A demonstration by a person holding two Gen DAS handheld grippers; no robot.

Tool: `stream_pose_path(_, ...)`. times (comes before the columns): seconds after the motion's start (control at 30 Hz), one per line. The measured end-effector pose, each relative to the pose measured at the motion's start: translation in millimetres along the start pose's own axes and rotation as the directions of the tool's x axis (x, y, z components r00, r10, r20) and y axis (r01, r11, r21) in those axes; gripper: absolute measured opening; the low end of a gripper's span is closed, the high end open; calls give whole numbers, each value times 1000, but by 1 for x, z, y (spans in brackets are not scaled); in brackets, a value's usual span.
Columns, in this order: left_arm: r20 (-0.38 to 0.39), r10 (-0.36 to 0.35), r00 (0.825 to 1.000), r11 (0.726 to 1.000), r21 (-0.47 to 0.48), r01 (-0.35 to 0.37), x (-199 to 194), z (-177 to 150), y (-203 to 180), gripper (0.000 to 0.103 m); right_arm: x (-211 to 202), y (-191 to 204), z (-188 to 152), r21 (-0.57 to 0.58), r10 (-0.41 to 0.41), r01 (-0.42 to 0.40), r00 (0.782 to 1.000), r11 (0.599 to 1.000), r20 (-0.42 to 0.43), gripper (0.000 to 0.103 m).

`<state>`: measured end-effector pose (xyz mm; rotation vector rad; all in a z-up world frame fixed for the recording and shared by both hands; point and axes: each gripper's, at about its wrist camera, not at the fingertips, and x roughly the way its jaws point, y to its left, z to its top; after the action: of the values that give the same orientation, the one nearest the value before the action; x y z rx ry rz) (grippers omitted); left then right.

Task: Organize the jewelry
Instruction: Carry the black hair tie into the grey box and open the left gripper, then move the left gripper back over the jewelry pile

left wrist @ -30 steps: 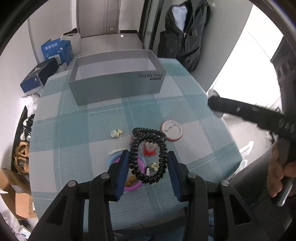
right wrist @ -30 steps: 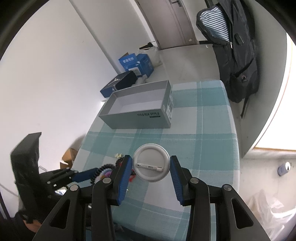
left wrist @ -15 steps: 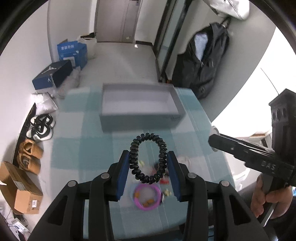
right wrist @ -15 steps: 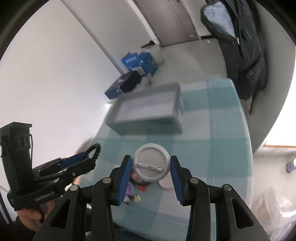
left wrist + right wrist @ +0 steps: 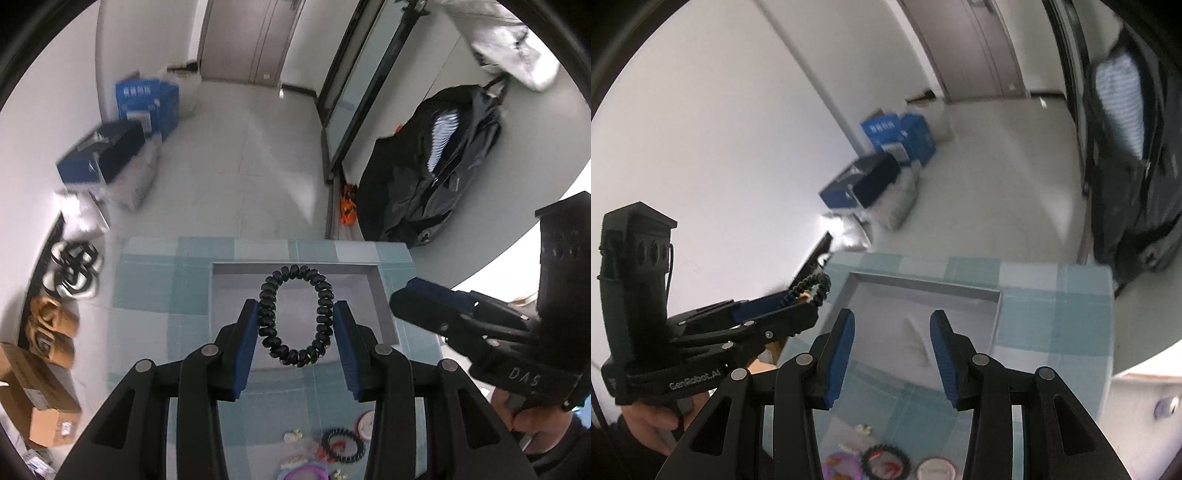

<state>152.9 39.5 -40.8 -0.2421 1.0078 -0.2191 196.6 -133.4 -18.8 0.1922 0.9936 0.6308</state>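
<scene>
Two views, left wrist first. The left gripper [image 5: 295, 307] is pinching a black spiral coil band [image 5: 266, 321] by its two sides, its blue pads pressing in at 9 and 3 o'clock. The band is forming an upright oval of glossy ribbed loops, hanging above the open grey box [image 5: 236, 295]. The box is sitting near the far edge of the teal checked table [image 5: 147, 280], with bare cloth lying free at 9 o'clock. The right gripper [image 5: 402, 300] is reaching in from 3 o'clock, close to the box's right wall. At 6 o'clock a second black coil [image 5: 343, 445], a pink ring [image 5: 304, 472] and a round white badge [image 5: 365, 424] are lying loose.

From the right wrist, the right gripper [image 5: 892, 315] is standing spread, nothing between its pads. Beyond it a blurred white piece [image 5: 916, 338] is showing inside the box [image 5: 923, 286]. At 9 o'clock the left gripper [image 5: 809, 304] is carrying the coil band [image 5: 816, 286] beside the box's left rim.
</scene>
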Motion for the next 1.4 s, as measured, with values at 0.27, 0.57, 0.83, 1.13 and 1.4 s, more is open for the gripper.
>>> stream_pose_path(0.27, -74, -34, 997, 999, 4, 35, 31, 7, 9, 35, 39, -19, 8, 55, 7, -3, 997, 998, -81, 40)
stream_pose_path(0.57, -113, -158, 981, 985, -83, 149, 41, 13, 27, 43, 63, -24, 7, 71, -23, 34, 989, 997, -149, 56)
stream_pose_path(0.83, -80, -218, 973, 973, -100, 210, 27, 18, 33, 61, 35, -28, 11, 104, -13, 18, 999, 994, -47, 77)
stream_pose_path(1.13, -19, -175, 984, 979, -113, 172, 7, 14, 38, 62, 14, -32, 10, 142, -5, 2, 1000, 990, 19, 77)
stream_pose_path(1.4, 8, -58, 998, 992, -108, 58, -15, -11, 39, 62, 0, -25, -4, 124, 6, -9, 1000, 992, 30, 78)
